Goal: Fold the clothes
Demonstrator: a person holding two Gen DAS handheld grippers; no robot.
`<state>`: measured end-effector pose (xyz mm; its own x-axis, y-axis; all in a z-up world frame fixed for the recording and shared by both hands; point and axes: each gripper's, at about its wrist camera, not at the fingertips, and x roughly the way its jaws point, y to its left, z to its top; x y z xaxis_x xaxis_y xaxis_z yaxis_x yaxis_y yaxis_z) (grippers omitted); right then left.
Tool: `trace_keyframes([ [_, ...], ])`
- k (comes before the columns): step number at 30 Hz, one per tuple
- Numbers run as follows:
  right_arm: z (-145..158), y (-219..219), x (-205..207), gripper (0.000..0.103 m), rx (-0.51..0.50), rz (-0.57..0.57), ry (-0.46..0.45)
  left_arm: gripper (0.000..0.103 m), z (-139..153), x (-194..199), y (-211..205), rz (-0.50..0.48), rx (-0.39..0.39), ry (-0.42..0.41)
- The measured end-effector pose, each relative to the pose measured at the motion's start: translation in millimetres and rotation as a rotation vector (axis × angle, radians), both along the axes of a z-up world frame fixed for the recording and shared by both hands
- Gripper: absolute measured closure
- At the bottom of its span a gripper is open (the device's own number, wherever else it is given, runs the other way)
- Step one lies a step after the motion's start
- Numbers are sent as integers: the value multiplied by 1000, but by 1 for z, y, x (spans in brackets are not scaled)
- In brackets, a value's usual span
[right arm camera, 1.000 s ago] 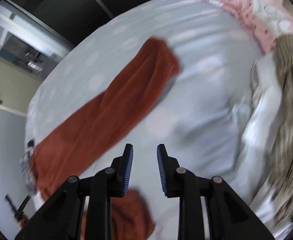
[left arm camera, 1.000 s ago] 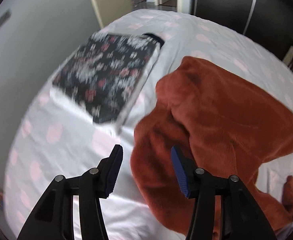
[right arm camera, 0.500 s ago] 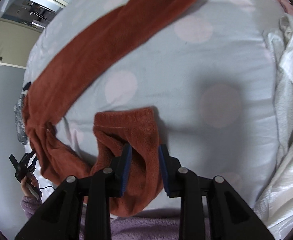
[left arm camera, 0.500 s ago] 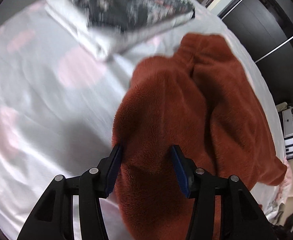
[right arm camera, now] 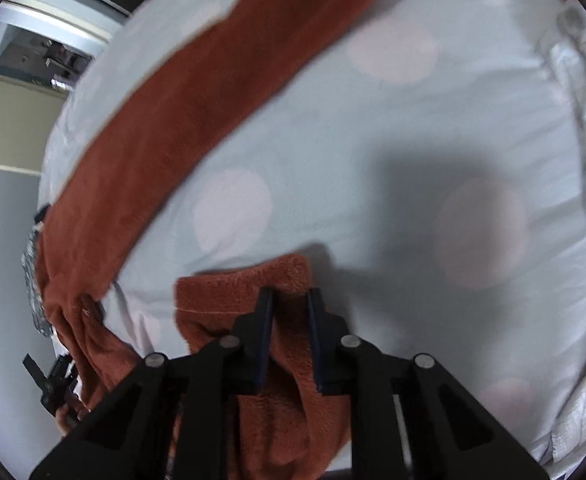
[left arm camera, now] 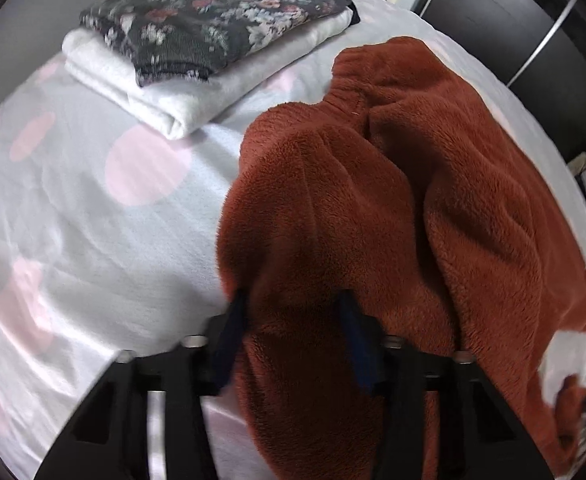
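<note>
A rust fleece garment lies spread over the pale dotted bed sheet. My left gripper points down into its near bunched end. Its jaws are closing, and the blue pads press into a thick fold of fleece. In the right wrist view one long leg of the garment runs diagonally across the bed, and a short cuffed end lies close. My right gripper has its jaws closing on that cuff, with fleece pinched between the pads.
A folded dark floral garment rests on a folded white cloth at the far left of the bed. Crumpled white fabric lies along the right side. Dark wardrobe doors stand beyond the bed.
Both grippers came down from above the bed onto the rust fleece. Their jaws narrowed, the left around a thick fold and the right around the cuffed end.
</note>
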<state>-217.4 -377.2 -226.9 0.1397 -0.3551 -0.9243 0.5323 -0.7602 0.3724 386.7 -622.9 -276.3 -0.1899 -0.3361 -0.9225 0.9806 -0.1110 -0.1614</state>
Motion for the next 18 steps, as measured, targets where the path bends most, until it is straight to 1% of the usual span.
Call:
trace_keyframes([
  [2, 26, 17, -7, 91, -12, -55, 54, 86, 4, 0, 1, -10, -3, -3],
  [3, 38, 28, -12, 91, -10, -89, 79, 86, 7, 1, 2, -8, -5, 1],
  [5, 61, 52, -24, 92, -5, -159, 128, 91, 12, 5, 3, 10, -15, -1],
  [7, 80, 83, -41, 93, -1, -236, 155, 92, 18, 9, 5, 35, -35, -23],
  [9, 93, 114, -55, 93, 13, -315, 181, 93, 28, 15, 6, 67, -59, -39],
  [12, 100, 159, -72, 94, 37, -428, 189, 94, 41, 19, 9, 99, -86, -43],
  [16, 99, 209, -80, 94, 32, -543, 163, 97, 65, 28, 19, 128, -120, 16],
  [18, 95, 223, -79, 94, 42, -541, 148, 97, 81, 35, 20, 139, -147, 35],
])
